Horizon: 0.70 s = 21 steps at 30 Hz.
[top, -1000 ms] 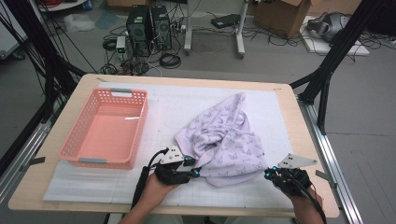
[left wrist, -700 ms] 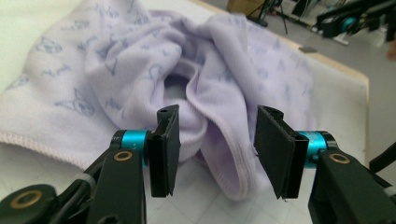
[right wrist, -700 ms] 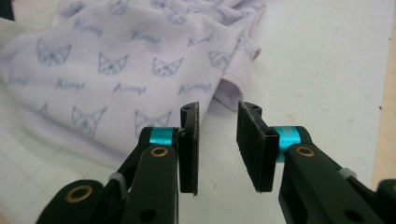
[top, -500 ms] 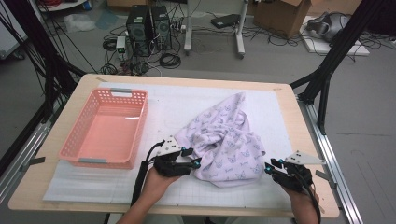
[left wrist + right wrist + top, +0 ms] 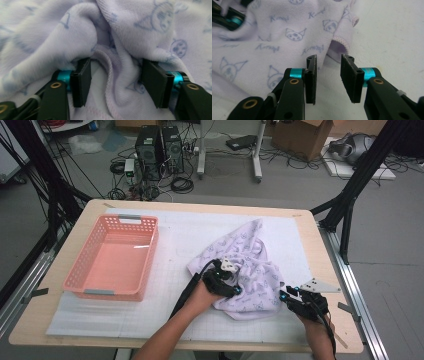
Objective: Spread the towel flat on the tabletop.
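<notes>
A crumpled lilac towel with blue cat prints lies on the white mat, right of the middle. My left gripper is pushed into its near left folds. In the left gripper view that gripper is open, with a hemmed fold of the towel between its jaws. My right gripper sits at the towel's near right corner. It is open in the right gripper view, jaws just short of the towel's pink-stitched hem, with bare mat between them.
A pink plastic basket stands on the left half of the table, with nothing in it. The white mat covers most of the wooden tabletop. Black frame legs, computers and cables are on the floor beyond the far edge.
My left gripper has moved right and forward into the towel's folds, bunching the cloth. My right gripper has edged a little toward the towel's near right corner.
</notes>
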Each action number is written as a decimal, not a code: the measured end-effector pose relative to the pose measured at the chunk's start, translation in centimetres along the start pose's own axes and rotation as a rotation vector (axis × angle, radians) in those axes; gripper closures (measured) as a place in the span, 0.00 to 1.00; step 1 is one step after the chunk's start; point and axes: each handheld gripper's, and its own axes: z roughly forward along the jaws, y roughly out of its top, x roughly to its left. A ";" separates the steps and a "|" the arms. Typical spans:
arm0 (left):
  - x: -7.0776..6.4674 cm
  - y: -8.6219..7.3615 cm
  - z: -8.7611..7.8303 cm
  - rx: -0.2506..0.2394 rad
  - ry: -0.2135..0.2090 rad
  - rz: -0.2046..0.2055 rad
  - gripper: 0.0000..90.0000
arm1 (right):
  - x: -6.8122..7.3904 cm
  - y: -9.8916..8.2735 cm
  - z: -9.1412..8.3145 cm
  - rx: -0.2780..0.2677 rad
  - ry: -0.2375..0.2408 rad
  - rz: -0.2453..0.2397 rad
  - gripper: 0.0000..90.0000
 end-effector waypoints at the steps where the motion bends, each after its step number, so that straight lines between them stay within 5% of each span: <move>1: 0.0 0.1 0.0 0.001 0.001 0.011 0.57 | 0.0 -0.1 0.0 -0.001 0.001 -0.003 0.73; 3: 0.2 0.0 -0.3 0.001 -0.018 0.020 0.88 | -0.1 -0.1 0.1 -0.003 0.004 -0.001 0.73; 4: 0.5 0.0 -0.5 -0.001 -0.009 0.009 0.91 | -0.1 -0.2 0.1 -0.003 0.006 0.000 0.73; 9: 3.9 -0.5 -2.8 -0.121 0.085 -0.164 0.94 | 0.1 -0.1 0.2 -0.008 0.010 -0.001 0.73; 17: 8.3 -2.4 -5.6 -0.187 0.377 -0.274 0.94 | 0.4 0.0 0.7 -0.010 0.009 0.002 0.72; 21: 9.2 -3.6 -6.2 -0.198 0.385 -0.336 0.92 | 0.4 0.0 0.8 -0.020 0.006 0.003 0.72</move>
